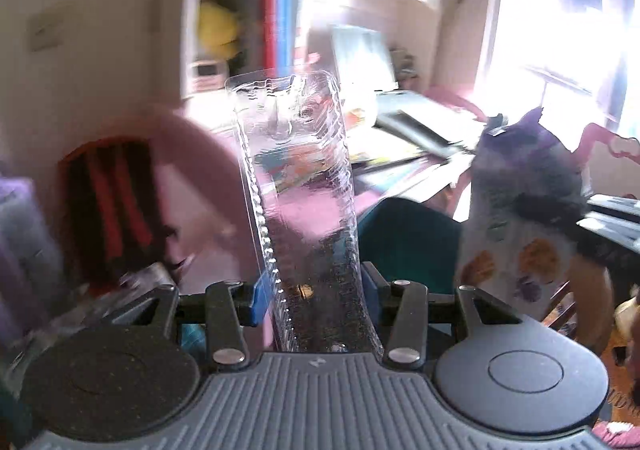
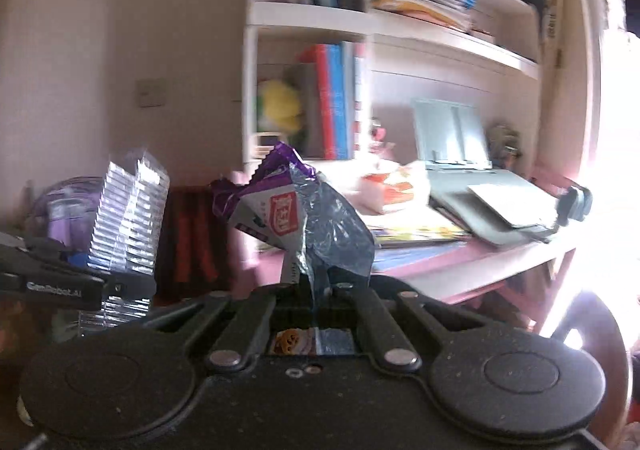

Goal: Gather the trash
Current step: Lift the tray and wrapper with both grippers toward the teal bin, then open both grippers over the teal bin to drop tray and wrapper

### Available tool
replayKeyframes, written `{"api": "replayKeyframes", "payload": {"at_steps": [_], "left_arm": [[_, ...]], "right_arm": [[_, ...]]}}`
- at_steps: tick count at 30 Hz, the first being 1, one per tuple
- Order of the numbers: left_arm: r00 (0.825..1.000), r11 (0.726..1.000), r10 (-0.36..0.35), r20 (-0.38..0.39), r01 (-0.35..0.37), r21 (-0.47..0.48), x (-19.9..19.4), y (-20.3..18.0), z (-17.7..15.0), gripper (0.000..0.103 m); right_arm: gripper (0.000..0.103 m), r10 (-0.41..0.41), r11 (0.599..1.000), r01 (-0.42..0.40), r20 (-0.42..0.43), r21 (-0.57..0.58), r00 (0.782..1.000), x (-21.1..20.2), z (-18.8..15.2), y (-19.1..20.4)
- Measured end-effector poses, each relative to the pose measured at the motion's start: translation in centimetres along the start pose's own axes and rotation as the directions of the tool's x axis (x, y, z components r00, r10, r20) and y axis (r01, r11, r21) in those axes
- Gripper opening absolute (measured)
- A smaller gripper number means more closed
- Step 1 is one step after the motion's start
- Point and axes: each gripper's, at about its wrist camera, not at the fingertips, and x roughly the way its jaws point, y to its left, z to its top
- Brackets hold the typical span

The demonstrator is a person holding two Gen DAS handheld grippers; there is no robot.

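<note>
My left gripper [image 1: 314, 298] is shut on a clear ridged plastic tray [image 1: 296, 178], its blue pads [image 1: 256, 304] pressing the tray's lower sides. The tray stands upright in front of the camera. In the right wrist view the same tray [image 2: 128, 218] and the left gripper [image 2: 72, 284] show at the left. My right gripper [image 2: 316, 288] is shut on a crumpled purple and silver snack wrapper [image 2: 308, 210], which sticks up from the closed jaws. That wrapper [image 1: 516, 218] also appears blurred at the right of the left wrist view.
A pink desk [image 2: 460, 262] ahead carries papers, books and a grey stand [image 2: 452, 134]. Above it is a white shelf unit [image 2: 312, 22] with books and a yellow soft toy [image 2: 280, 106]. A wooden chair [image 2: 600, 338] is low right, beside a bright window. A purple container [image 2: 68, 206] stands left.
</note>
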Motion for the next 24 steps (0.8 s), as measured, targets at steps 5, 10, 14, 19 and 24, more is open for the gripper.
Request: {"api": "replayKeyframes", "payload": {"at_steps": [5,10,14,19,24], "left_arm": [[0.999,0.998,-0.045,-0.028,0.046,0.04,4.7,-4.7,2.1,0.046],[0.99,0.997,-0.062,-0.124,0.068,0.047,10.6,-7.2,2.1,0.047],[0.972,0.995,-0.06,-0.227,0.076,0.059,14.4,-8.3,1.0,0.047],[0.959,0.992,-0.025,-0.283,0.059,0.111,17.1,-9.3,0.4,0.047],[0.932,0.993,-0.006,-0.362,0.048,0.106,19.5,-8.8,0.0,0.055]], "right_arm": [[0.0,-0.059,0.997,0.06,-0.032,0.043,0.998,2.8,-1.7,-3.4],[0.0,-0.048,0.996,0.056,-0.107,0.074,0.993,5.6,-4.4,-5.3],[0.0,-0.018,0.996,0.033,-0.172,0.086,0.985,6.7,-5.8,-6.1],[0.004,-0.01,0.996,0.032,-0.25,0.084,0.968,8.4,-7.0,-6.7],[0.018,-0.012,0.993,0.044,-0.276,0.109,0.961,8.2,-8.0,-7.3]]}}
